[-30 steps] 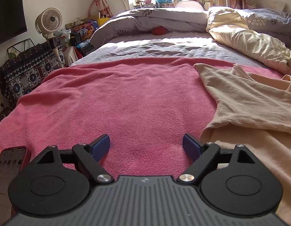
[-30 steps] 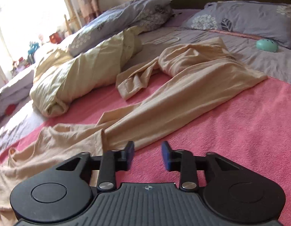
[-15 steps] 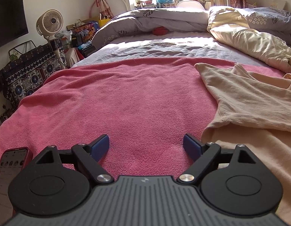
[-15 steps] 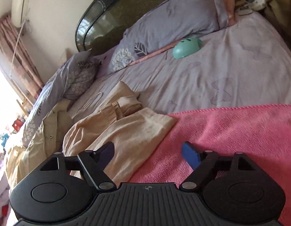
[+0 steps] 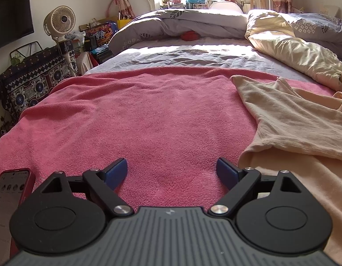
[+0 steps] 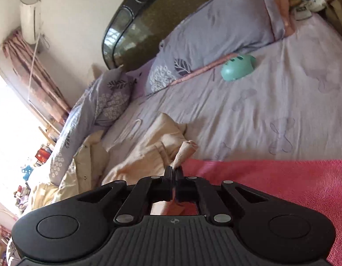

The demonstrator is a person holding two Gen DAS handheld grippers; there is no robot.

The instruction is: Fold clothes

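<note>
A beige garment [image 5: 297, 119] lies spread on the pink blanket [image 5: 153, 115] at the right of the left wrist view. My left gripper [image 5: 171, 171] hovers open over bare blanket just left of the garment's hem, holding nothing. In the right wrist view the same beige garment [image 6: 146, 155] is bunched where the pink blanket [image 6: 281, 177] meets the lilac sheet. My right gripper [image 6: 173, 171] is shut on a corner of it, and a rolled tip of cloth sticks out past the fingertips.
A red phone [image 5: 9, 190] lies on the blanket by my left gripper. A cream quilt [image 5: 299, 53] and grey duvet [image 5: 182, 24] are heaped beyond. A teal object [image 6: 238, 67] and pillows [image 6: 217, 33] sit near the headboard. A fan [image 5: 59, 21] stands beside the bed.
My right gripper swung toward the garment's far end by the lilac sheet, then shut on its corner. The left gripper has stayed open and nearly still.
</note>
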